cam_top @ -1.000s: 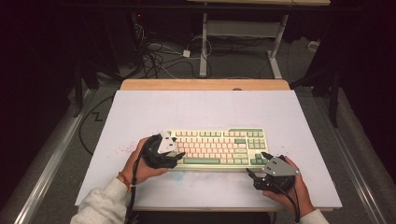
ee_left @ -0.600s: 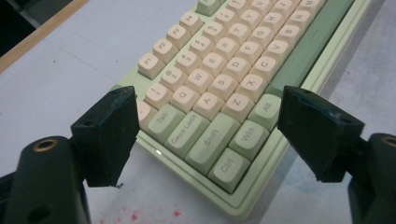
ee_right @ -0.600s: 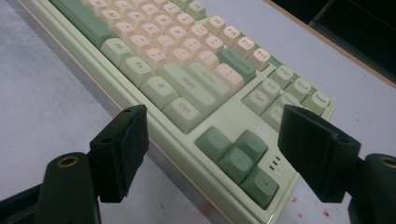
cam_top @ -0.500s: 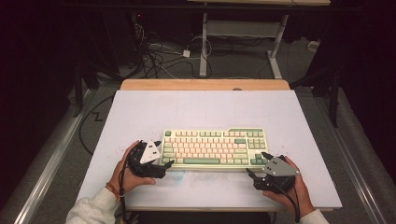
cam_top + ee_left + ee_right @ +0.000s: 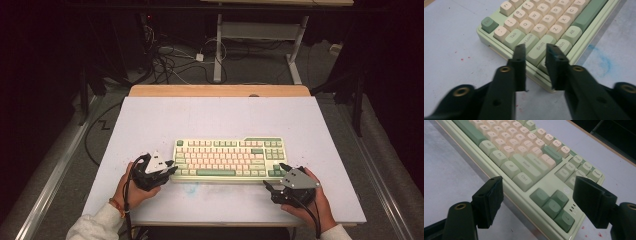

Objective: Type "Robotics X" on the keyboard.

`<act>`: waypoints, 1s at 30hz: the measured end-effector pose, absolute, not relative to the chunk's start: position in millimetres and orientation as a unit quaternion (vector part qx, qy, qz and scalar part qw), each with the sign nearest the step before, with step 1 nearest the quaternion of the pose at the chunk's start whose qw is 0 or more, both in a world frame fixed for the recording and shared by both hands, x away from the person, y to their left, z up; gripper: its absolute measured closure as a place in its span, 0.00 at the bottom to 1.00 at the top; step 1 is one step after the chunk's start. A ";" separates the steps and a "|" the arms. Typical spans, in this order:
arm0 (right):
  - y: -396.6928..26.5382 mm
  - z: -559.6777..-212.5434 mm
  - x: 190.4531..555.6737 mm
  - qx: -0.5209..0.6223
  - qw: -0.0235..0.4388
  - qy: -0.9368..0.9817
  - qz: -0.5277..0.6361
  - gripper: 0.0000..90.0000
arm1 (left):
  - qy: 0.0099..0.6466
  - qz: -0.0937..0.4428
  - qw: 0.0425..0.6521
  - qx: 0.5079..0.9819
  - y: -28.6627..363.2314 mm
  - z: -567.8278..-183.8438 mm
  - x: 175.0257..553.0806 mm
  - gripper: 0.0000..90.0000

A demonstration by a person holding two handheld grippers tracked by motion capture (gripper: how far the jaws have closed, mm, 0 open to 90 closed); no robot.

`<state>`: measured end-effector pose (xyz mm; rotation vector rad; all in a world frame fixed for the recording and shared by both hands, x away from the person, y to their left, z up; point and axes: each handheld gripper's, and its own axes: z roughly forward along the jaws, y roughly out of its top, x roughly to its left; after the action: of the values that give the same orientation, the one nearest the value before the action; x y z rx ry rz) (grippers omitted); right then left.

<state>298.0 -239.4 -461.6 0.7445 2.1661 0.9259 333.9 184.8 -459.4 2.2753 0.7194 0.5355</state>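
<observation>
You had both grippers at the keyboard [image 5: 229, 159]: left gripper [image 5: 535, 53] just narrowing, empty, at its corner; right gripper [image 5: 537, 195] spread. Next: grip.

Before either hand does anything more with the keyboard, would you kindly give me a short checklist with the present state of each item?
1. Keyboard lies flat and square on the table: ok.
2. Left tool lined up with the keyboard's near left corner: ok; its jaws have just been closing and stand narrow over the Shift key.
3. Left tool gripping the keyboard: not ok; the jaws hold nothing.
4. Right tool open and straddling the near right corner, by the arrow keys: ok.
5. Right pads touching the keyboard's edges: cannot tell.
6. Table around the keyboard free of obstacles: ok.
</observation>
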 end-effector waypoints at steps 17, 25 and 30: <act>-236.7 -463.6 298.6 0.284 0.325 0.831 0.351 0.28 | 0.258 0.172 0.354 0.882 158.0 -443.6 357.2 0.97; -236.2 -464.6 299.2 0.283 0.322 0.833 0.350 0.28 | 0.243 0.166 0.337 0.894 136.1 -446.6 370.0 0.97; -236.3 -465.1 299.3 0.283 0.322 0.833 0.349 0.28 | 0.238 0.164 0.322 0.902 126.3 -451.0 377.0 0.97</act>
<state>299.3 -236.3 -465.1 0.7436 2.1886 0.9154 377.0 126.3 -451.0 2.3669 0.6239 0.4298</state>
